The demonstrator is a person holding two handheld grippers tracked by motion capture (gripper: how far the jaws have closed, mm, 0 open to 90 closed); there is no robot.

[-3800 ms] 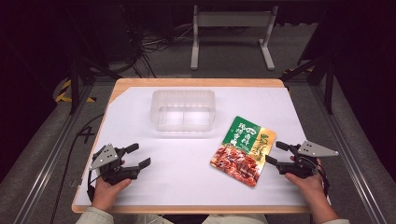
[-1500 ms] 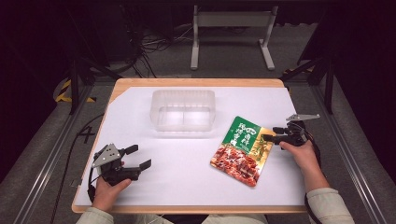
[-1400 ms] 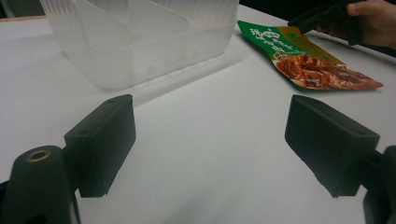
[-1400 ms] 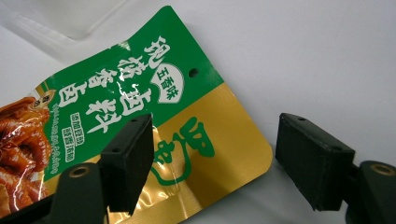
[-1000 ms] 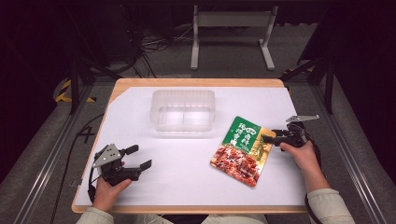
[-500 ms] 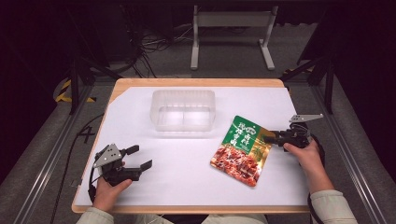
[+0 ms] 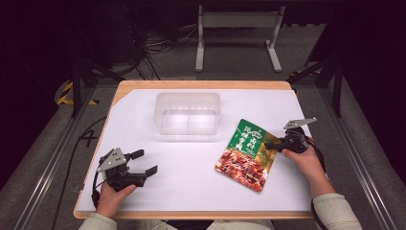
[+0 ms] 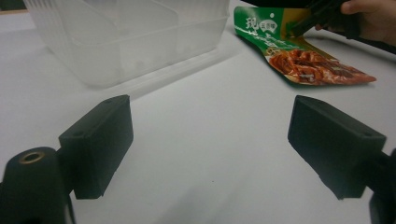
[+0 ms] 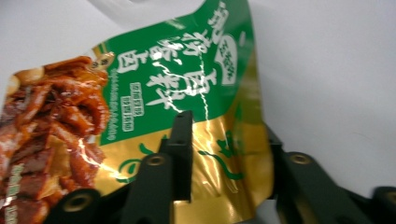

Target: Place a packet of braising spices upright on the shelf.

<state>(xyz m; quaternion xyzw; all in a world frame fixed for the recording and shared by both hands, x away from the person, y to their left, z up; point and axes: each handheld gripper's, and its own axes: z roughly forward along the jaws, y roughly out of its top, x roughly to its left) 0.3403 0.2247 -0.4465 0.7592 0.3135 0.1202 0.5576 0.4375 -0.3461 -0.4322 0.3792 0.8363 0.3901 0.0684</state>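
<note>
While the left gripper (image 7: 142, 162) is kept low over the near left part of the white table (image 7: 191, 191), its jaws spread wide with nothing between them, the action is seen on the other side. The right gripper (image 7: 269, 143) is clamped on the snack pouch (image 7: 246, 153); its jaws have just been closing, and in the right gripper view the gold-and-green edge of the pouch (image 9: 187, 116) is pinched and buckled between the two black jaws. The pouch is found right of centre on the table, its printed face up, the green end pointing away from the person and the red food picture toward the near edge. Its far right edge is gripped; whether it is raised off the table cannot be told. The clear plastic container (image 7: 187, 112) is set upright at the far middle of the table, just beyond the pouch's green corner and apart from it. In the left gripper view the container (image 8: 126, 42) is seen ahead, with the pouch (image 8: 299, 51) off to the right.
</note>
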